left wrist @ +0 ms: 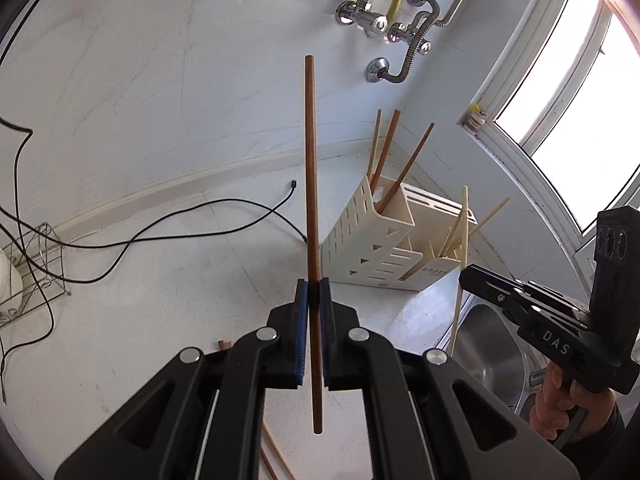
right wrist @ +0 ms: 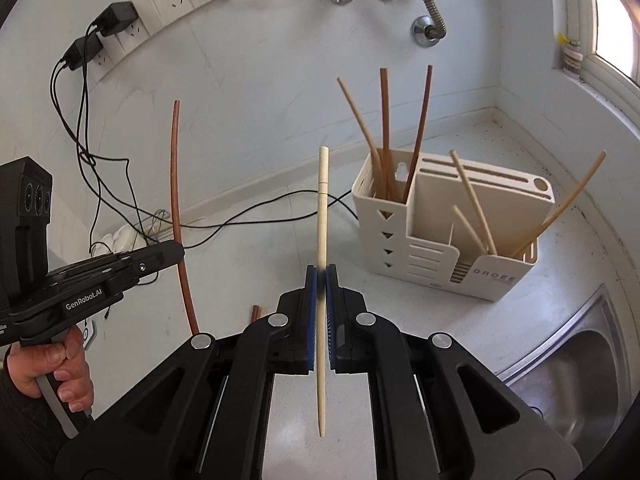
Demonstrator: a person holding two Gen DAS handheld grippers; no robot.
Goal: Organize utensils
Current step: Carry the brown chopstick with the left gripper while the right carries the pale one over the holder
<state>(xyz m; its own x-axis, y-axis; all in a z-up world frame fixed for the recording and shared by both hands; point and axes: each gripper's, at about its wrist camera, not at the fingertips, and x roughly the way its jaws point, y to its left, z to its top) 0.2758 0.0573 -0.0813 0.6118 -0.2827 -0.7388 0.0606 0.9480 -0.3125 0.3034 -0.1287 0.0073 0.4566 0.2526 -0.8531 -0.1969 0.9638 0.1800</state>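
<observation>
White speckled bench (right wrist: 440, 320) meets a white wall; cream slotted utensil caddy (right wrist: 452, 240) stands on it near the corner under the window, taken as the landmark. Rear-left compartment of the caddy holds three chopsticks, two brown and one pale (right wrist: 385, 132), leaning upright. Front-right compartment holds several pale chopsticks (right wrist: 472, 196), splayed outward to the right. Steel sink (right wrist: 576, 376) lies just right of and in front of the caddy. Black cables (right wrist: 240, 216) trail over the bench left of the caddy, running up to chargers plugged in wall sockets (right wrist: 120, 20). Plumbing valves and flexible hoses (left wrist: 400, 28) sit on the wall above the caddy. Left claw (left wrist: 313, 296) clamped on a dark brown chopstick (left wrist: 311, 160), held upright in the air, left of the caddy and clear of it; stick passes between the blue pads with both ends free. Right claw (right wrist: 321, 284) pinched shut on a pale bamboo chopstick (right wrist: 322, 208), also upright, pointed end down, in front-left of the caddy, not touching it. More chopstick ends (left wrist: 224, 345) lie on the bench below the left claw, mostly hidden.
</observation>
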